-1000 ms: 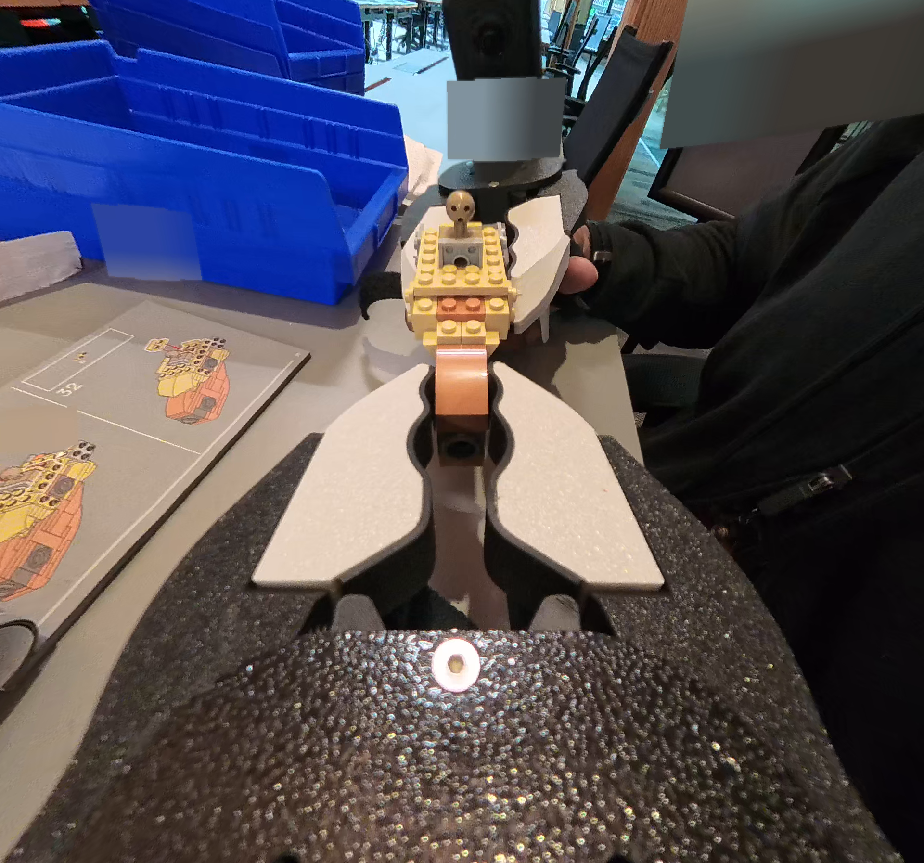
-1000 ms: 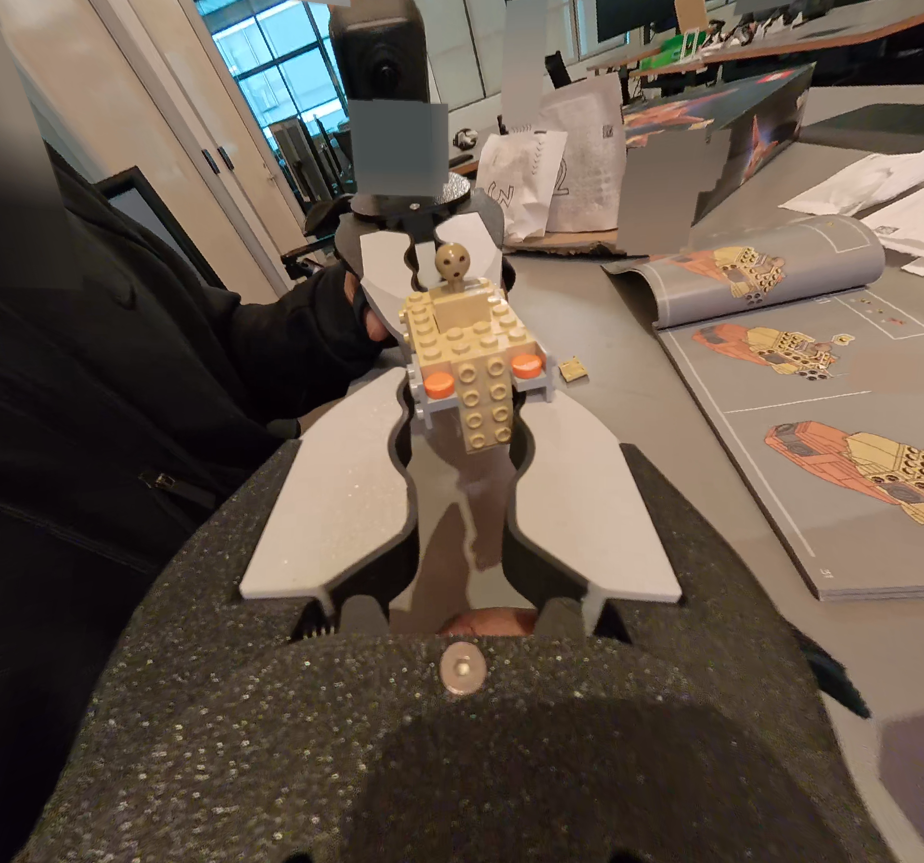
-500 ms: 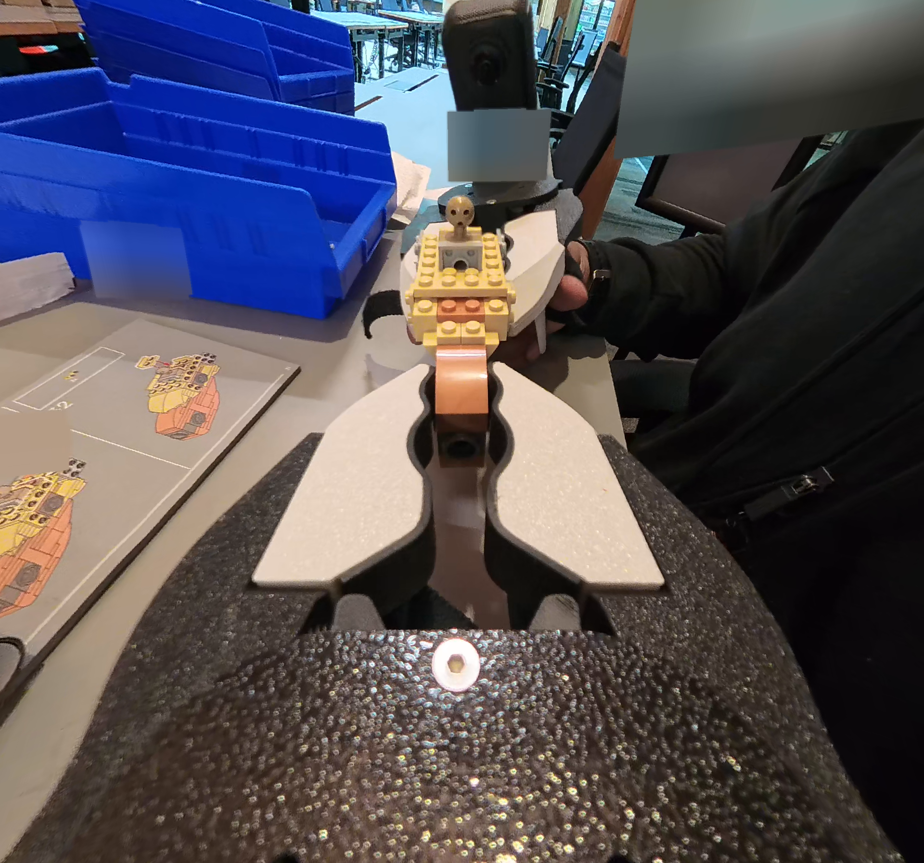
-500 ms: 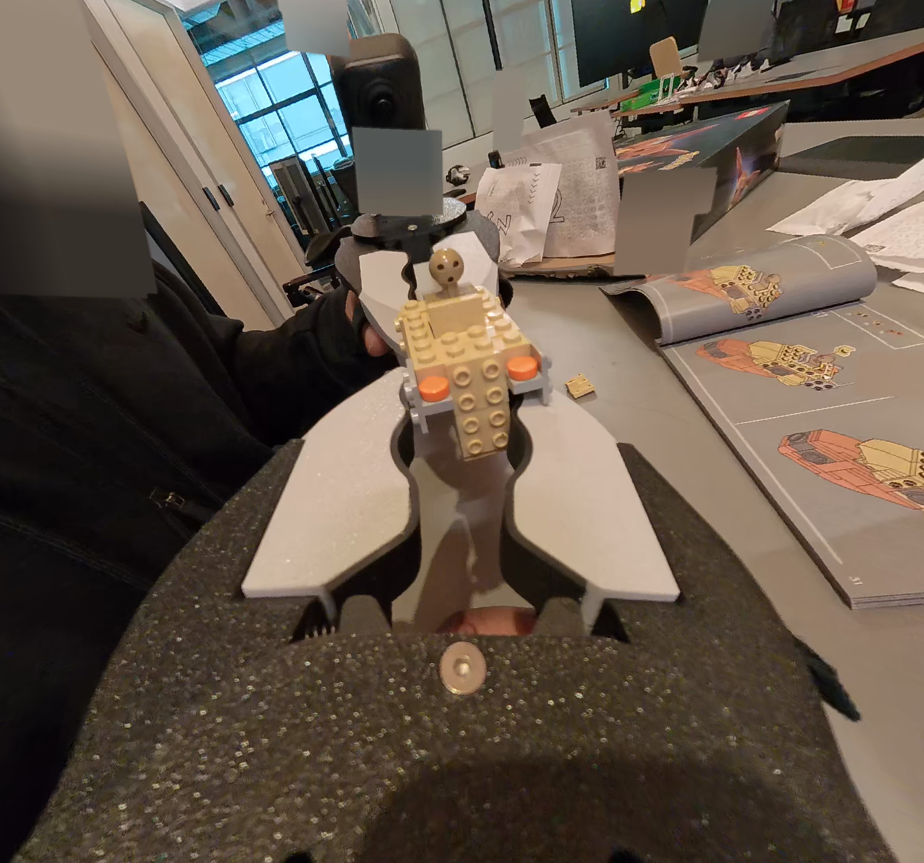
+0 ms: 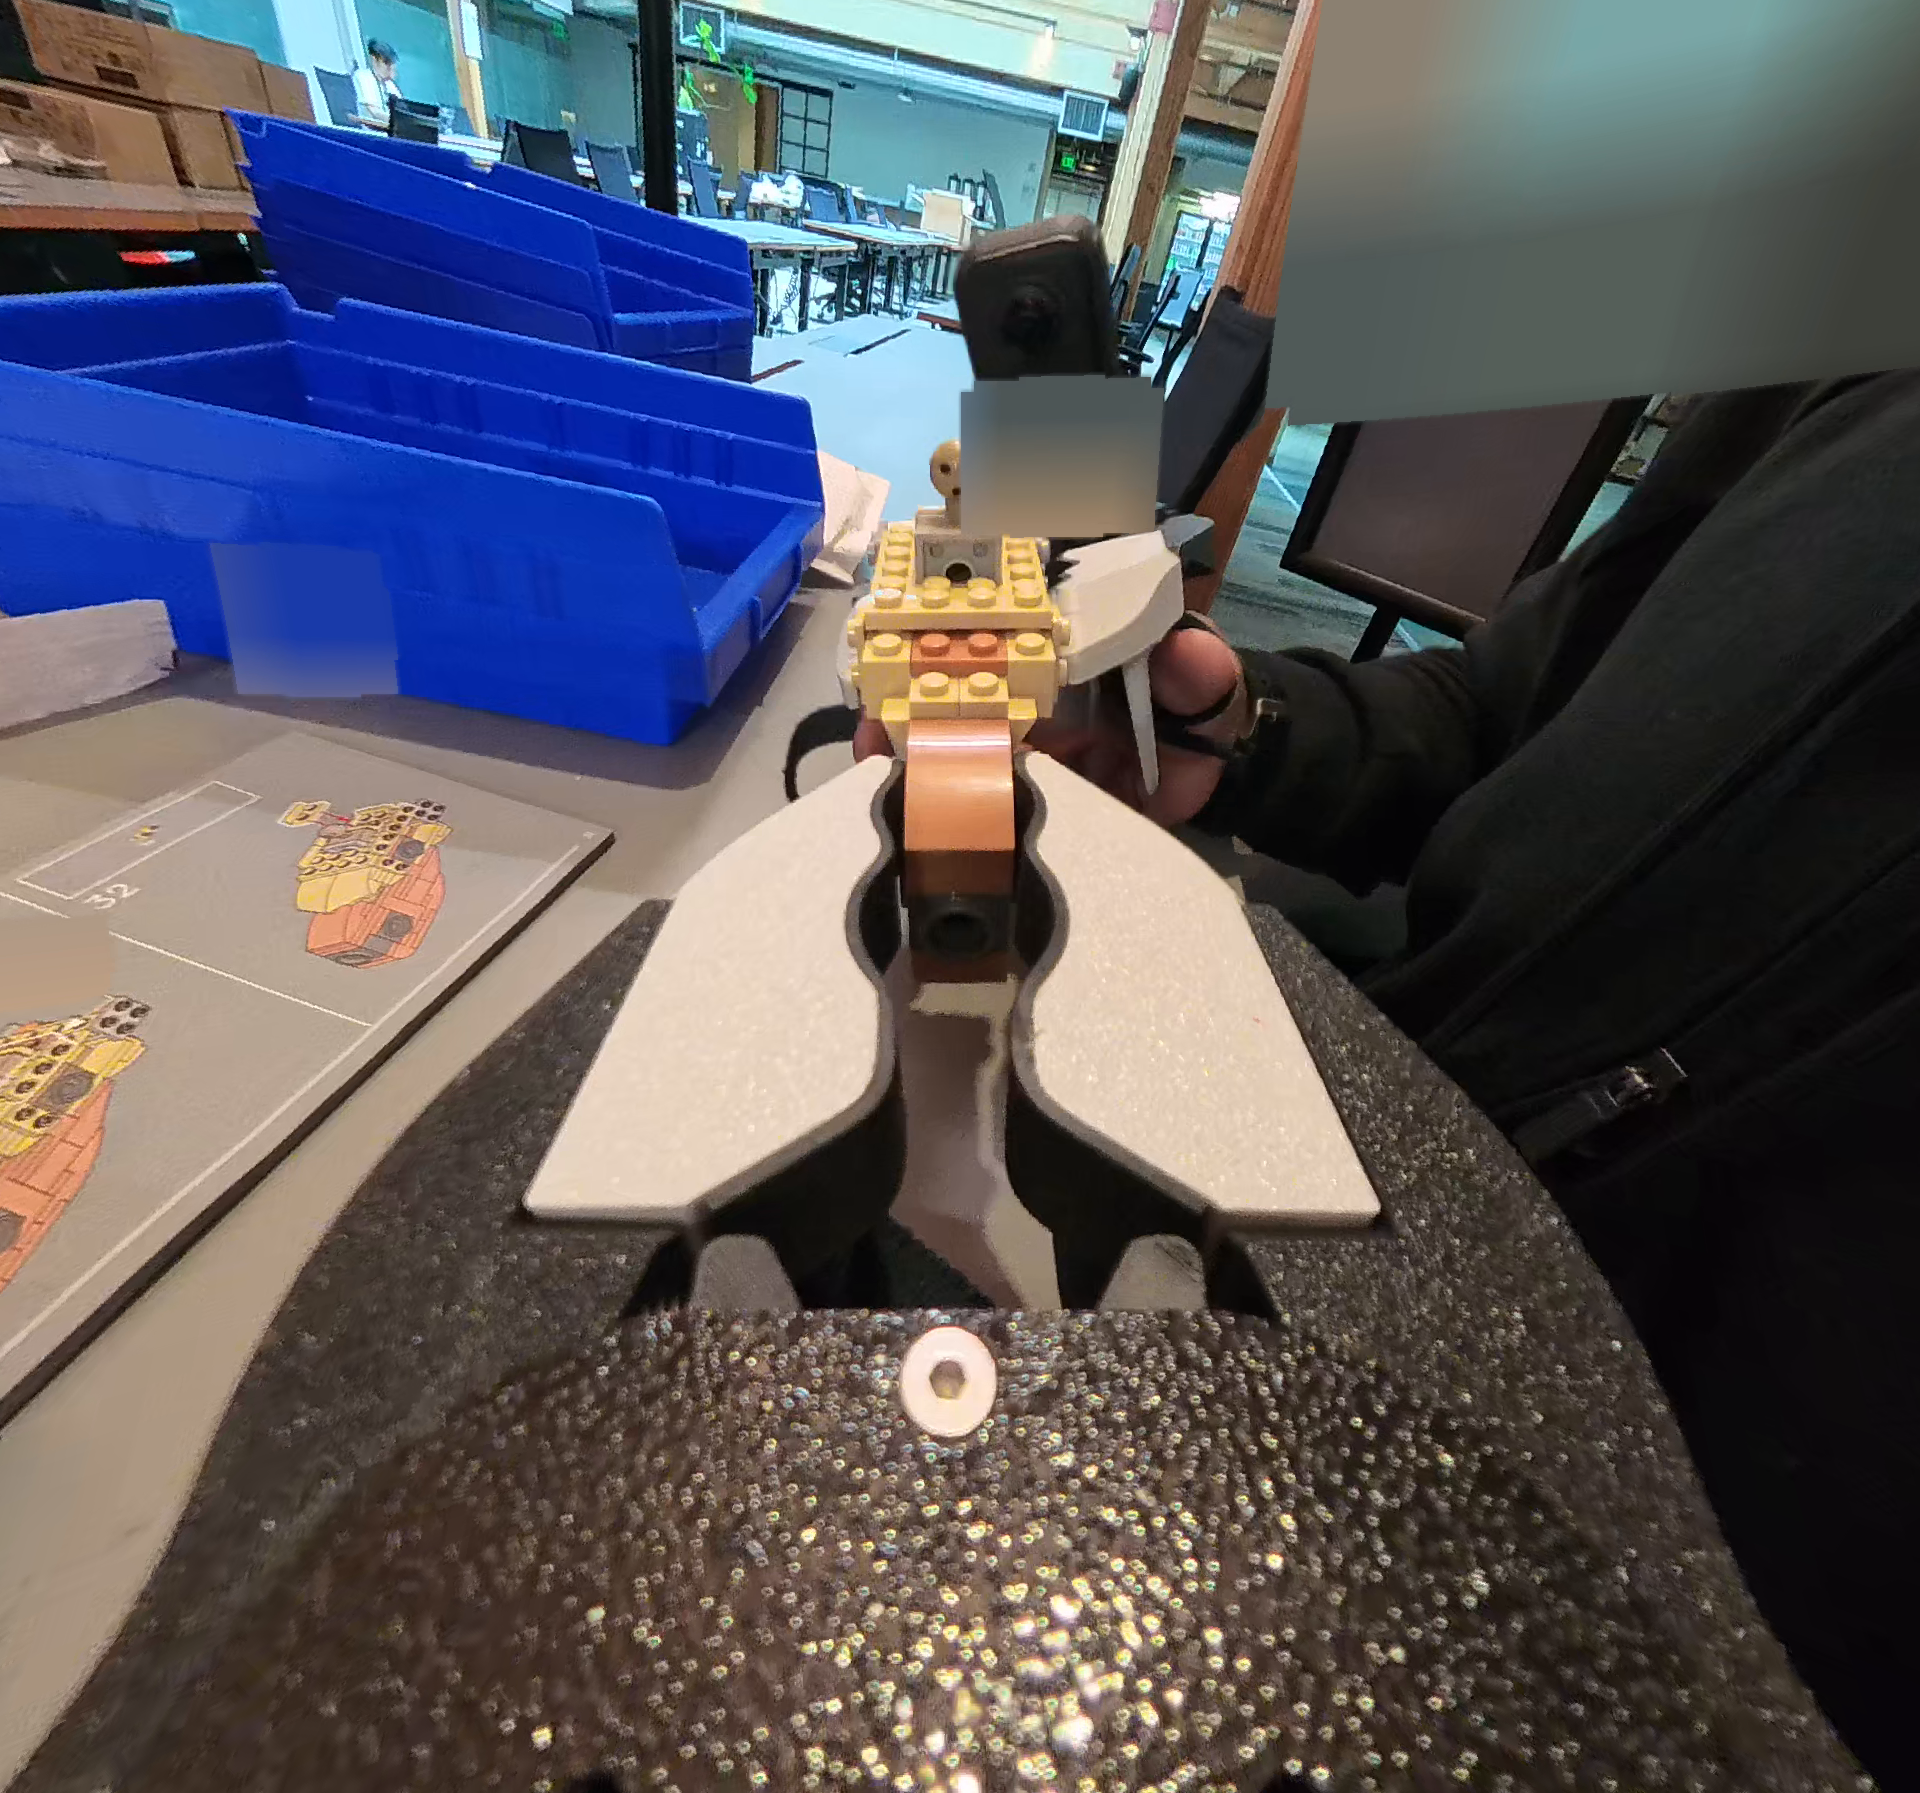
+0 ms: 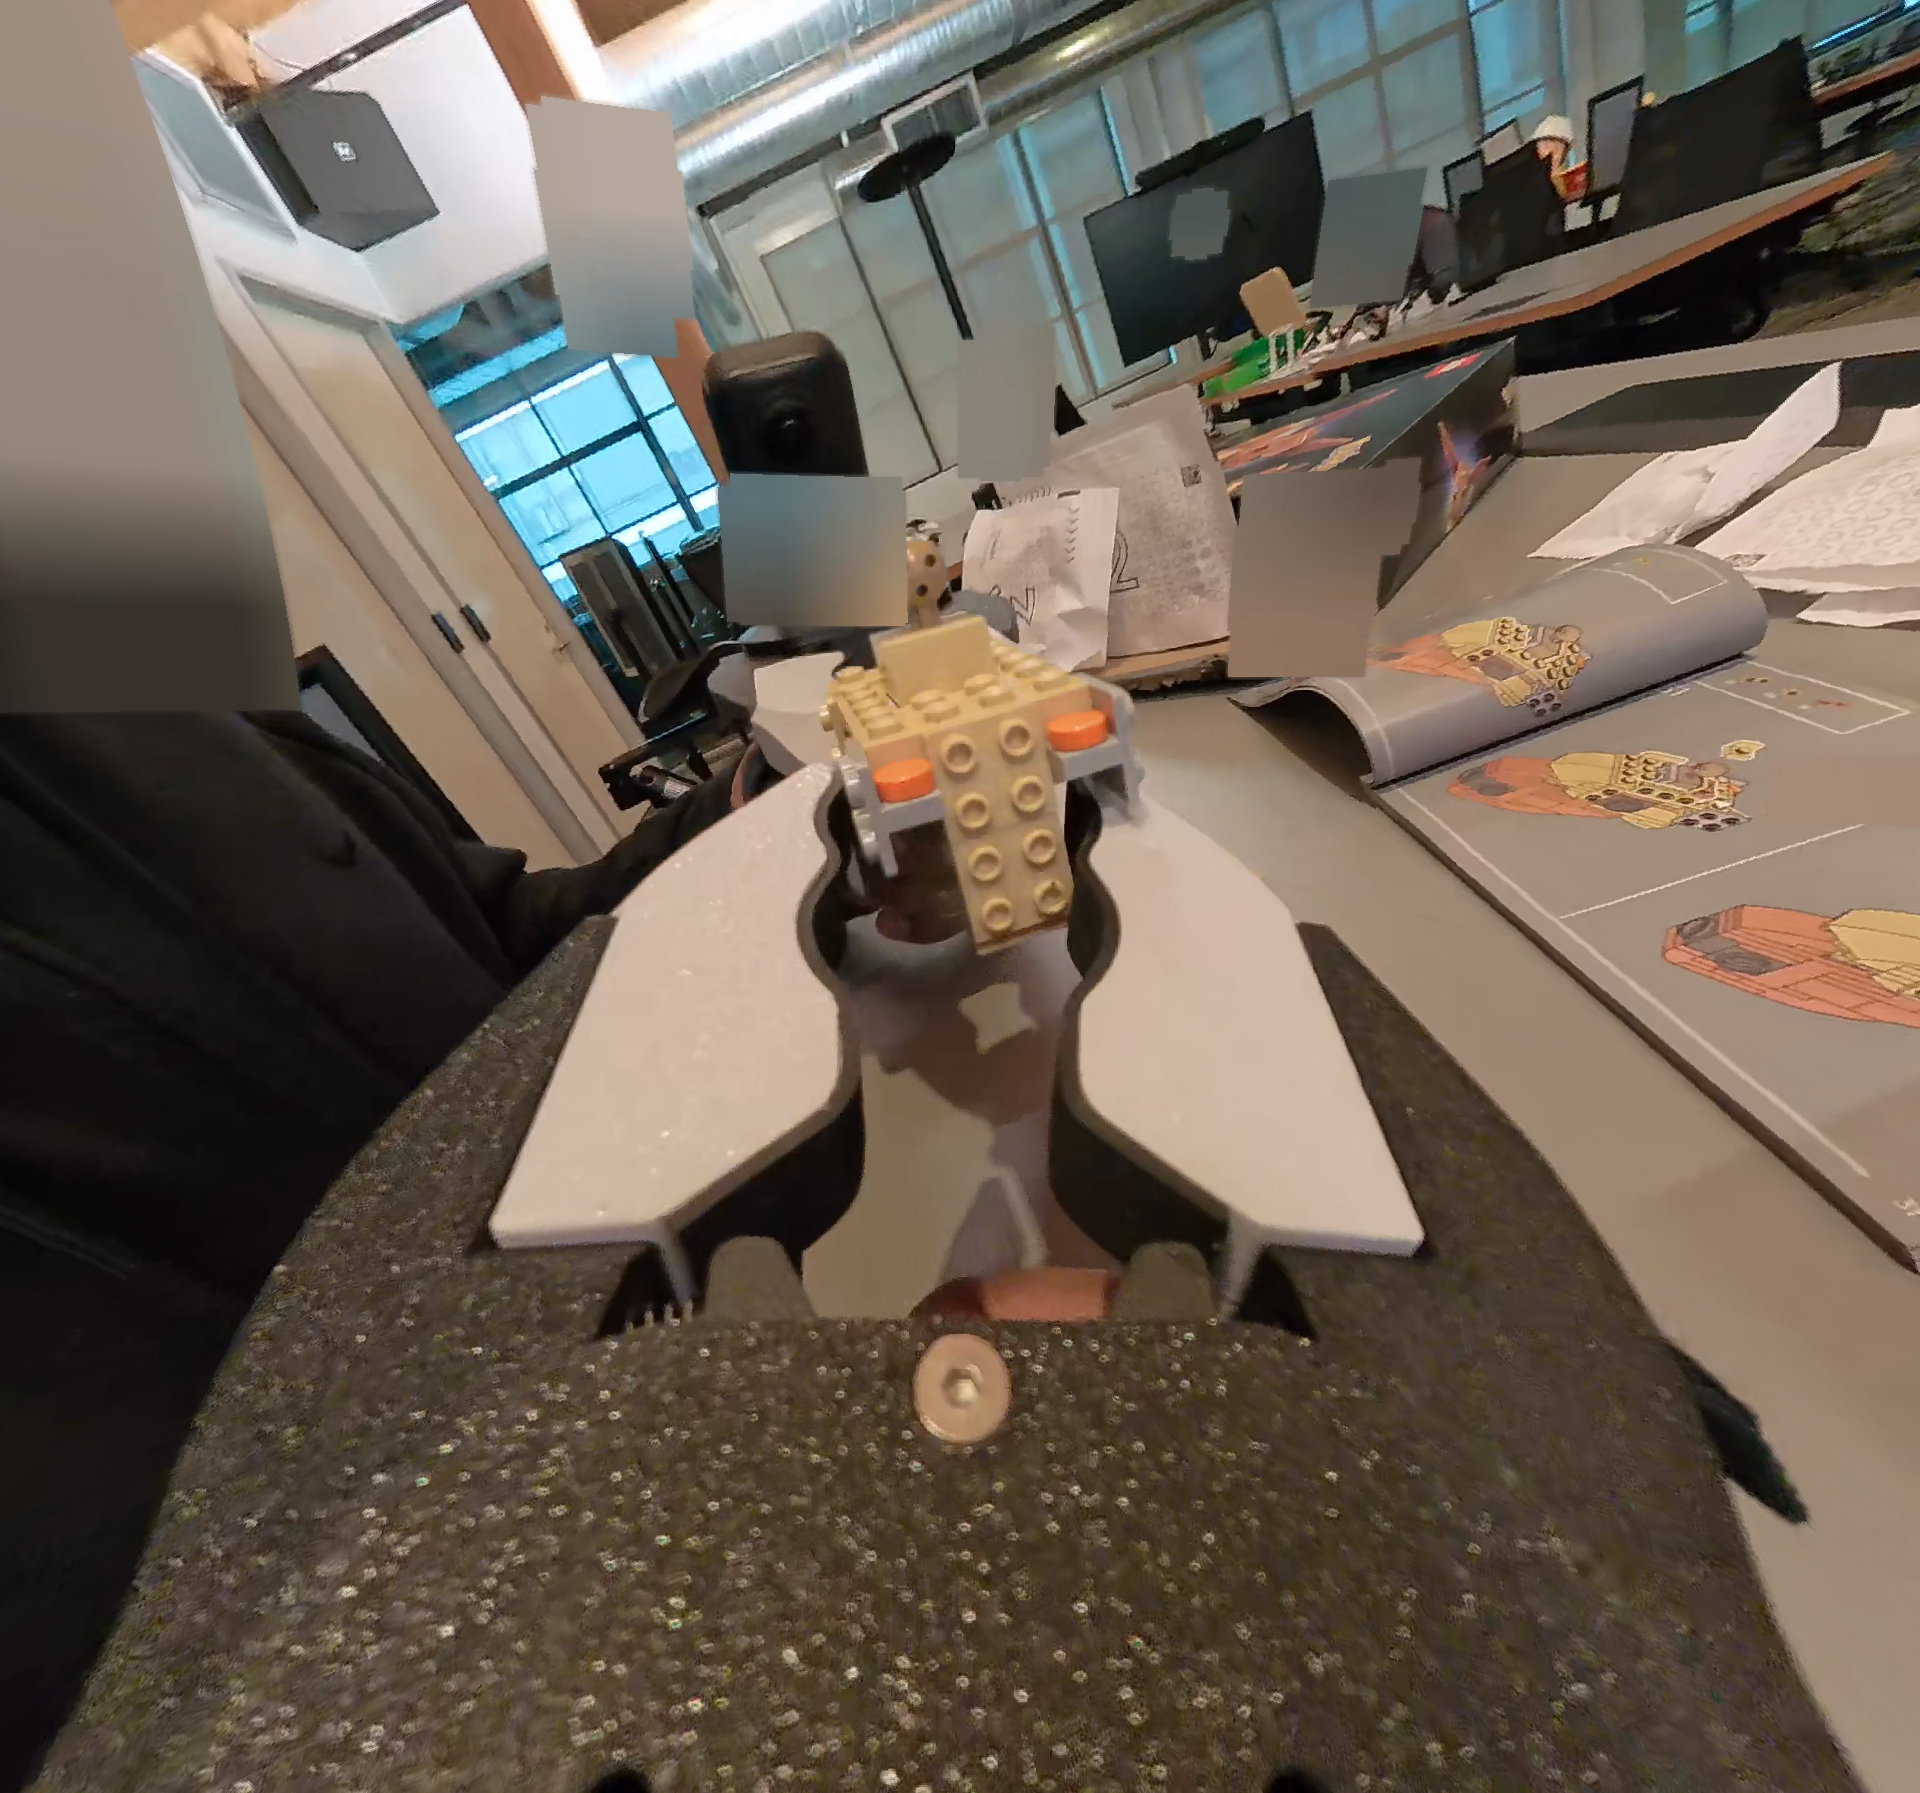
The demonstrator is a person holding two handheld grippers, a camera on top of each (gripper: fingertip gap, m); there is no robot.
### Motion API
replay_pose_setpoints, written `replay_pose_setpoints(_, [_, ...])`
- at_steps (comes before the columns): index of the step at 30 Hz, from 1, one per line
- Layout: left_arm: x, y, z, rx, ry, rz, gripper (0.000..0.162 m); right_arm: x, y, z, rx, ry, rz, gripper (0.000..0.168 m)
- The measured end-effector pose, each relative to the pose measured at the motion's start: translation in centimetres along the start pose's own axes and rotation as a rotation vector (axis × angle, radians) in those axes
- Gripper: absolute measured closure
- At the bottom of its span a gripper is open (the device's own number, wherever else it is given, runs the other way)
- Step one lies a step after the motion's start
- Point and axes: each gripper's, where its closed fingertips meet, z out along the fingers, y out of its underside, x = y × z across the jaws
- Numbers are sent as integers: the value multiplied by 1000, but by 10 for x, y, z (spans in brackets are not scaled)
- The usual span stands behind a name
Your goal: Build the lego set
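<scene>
You hold the lego model (image 5: 956, 642) between your two grippers, up off the grey table (image 5: 727, 777). Your left gripper (image 5: 956, 870) has its jaws drawn narrow on the model's brown curved end, the black holed brick sitting right between the fingertips. Your right gripper (image 6: 961, 844) pinches the opposite end, jaws narrow around the tan studded plate and the grey plate with two orange round studs.

Against a second ago, the grip at both ends is unchanged — the same bricks sit between the same fingertips. What has changed is the height and tilt: you have raised the model, so in the right wrist view more ceiling and pipework shows and the table has dropped lower. In the left wrist view the blue bins (image 5: 468, 517) sit lower and the right gripper's finger has swung out to the model's right side, showing more of your hand (image 5: 1195, 704) behind it.

The open instruction booklet (image 5: 260, 922) lies flat on the table — well below the model, to the left gripper's left.
</scene>
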Motion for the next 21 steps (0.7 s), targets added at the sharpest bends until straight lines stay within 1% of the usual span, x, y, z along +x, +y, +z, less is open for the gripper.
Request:
replay_pose_setpoints(10, [0, -9, 1, 51, -18, 1, 145, 1, -4, -1, 41, 25, 21, 128])
replay_pose_setpoints(21, [2, -16, 2, 86, -2, -13, 145, -2, 1, 0, 5, 6, 30, 133])
